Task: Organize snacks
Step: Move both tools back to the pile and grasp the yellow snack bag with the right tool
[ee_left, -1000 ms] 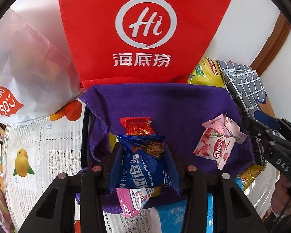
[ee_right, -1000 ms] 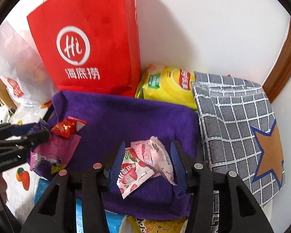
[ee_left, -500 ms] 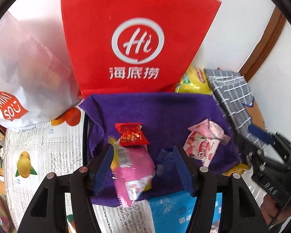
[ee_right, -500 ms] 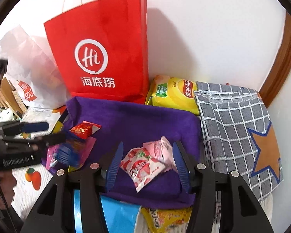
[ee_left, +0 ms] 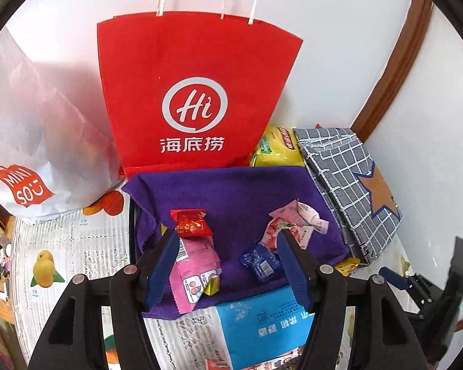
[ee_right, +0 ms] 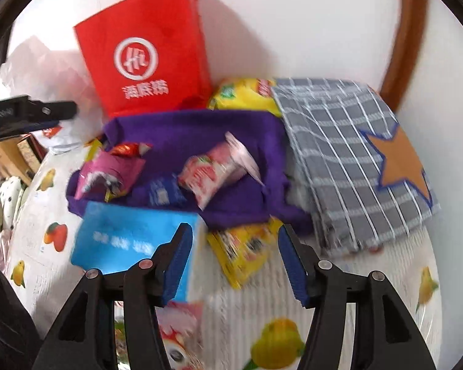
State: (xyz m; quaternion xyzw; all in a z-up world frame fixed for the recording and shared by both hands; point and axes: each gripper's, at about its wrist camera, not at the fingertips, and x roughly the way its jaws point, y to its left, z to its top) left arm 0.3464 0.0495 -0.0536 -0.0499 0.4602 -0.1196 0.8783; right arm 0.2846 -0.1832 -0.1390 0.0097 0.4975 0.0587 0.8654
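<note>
Snacks (ee_left: 197, 256) crowd purple cloth's (ee_left: 231, 191) near edge; middle bare.

Place: a home, a lived-in corner of a room.
Wall: plain white, with a brown wooden trim (ee_left: 389, 71) running up at the right of the red paper bag.
Red paper bag (ee_left: 197, 92): restaurant carrier with string handles, propped against the wall.
White shop bag (ee_left: 37, 141): crumpled retail carrier just left of the red paper bag.
Surface: fruit-print sheet (ee_left: 61, 252) in front of the red paper bag, laid over like a household cover.
Purple towel (ee_left: 231, 191): spread at the foot of the red paper bag, loose snack packets on it.
Checked fabric (ee_left: 348, 185): grey, star patch, right of the red paper bag.
Clutter: small household oddments far left of the red paper bag, too small to tell.
</note>
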